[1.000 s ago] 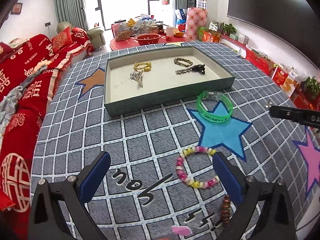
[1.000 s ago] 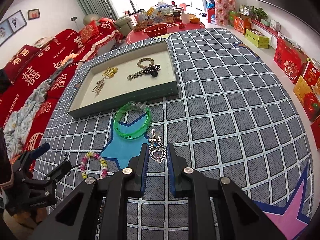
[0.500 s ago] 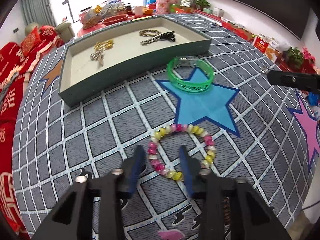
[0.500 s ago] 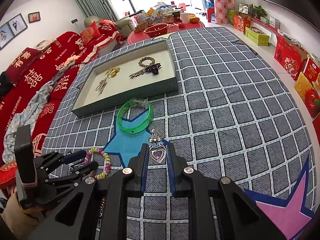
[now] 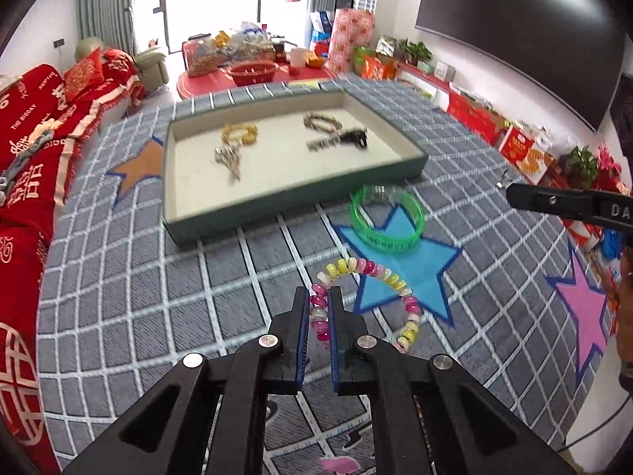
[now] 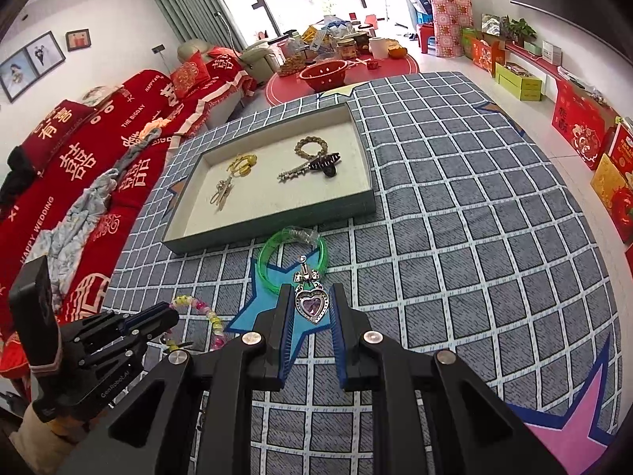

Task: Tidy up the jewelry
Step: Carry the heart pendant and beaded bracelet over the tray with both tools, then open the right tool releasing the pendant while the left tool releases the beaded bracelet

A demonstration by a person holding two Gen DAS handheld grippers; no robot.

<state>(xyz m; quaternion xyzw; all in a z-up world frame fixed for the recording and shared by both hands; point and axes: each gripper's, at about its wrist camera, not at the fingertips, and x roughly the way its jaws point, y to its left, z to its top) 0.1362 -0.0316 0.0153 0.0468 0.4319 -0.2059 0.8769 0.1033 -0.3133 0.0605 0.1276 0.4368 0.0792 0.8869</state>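
My left gripper (image 5: 318, 295) is shut on the pink-and-yellow bead bracelet (image 5: 372, 273), which hangs lifted off the rug; it also shows in the right wrist view (image 6: 199, 310). My right gripper (image 6: 310, 289) is shut on a silver heart pendant with a purple stone (image 6: 311, 303), held above the rug. A green bangle (image 5: 385, 217) lies on the blue star in front of the tray; it shows in the right wrist view (image 6: 292, 257) too. The green tray (image 5: 277, 202) holds a gold piece (image 5: 239, 132), a silver clip (image 5: 229, 158), a bronze bracelet (image 5: 320, 120) and a black hair clip (image 5: 344, 138).
The grey checked rug (image 5: 138, 277) has blue, orange and pink stars. A red sofa (image 5: 27, 150) runs along the left. A red low table with a red bowl (image 6: 322, 73) stands beyond the tray. Red boxes (image 6: 581, 122) line the right wall.
My left gripper has closed on the bead bracelet and lifted it off the rug, tilting up toward the tray. My right gripper still holds the heart pendant, nearly still.
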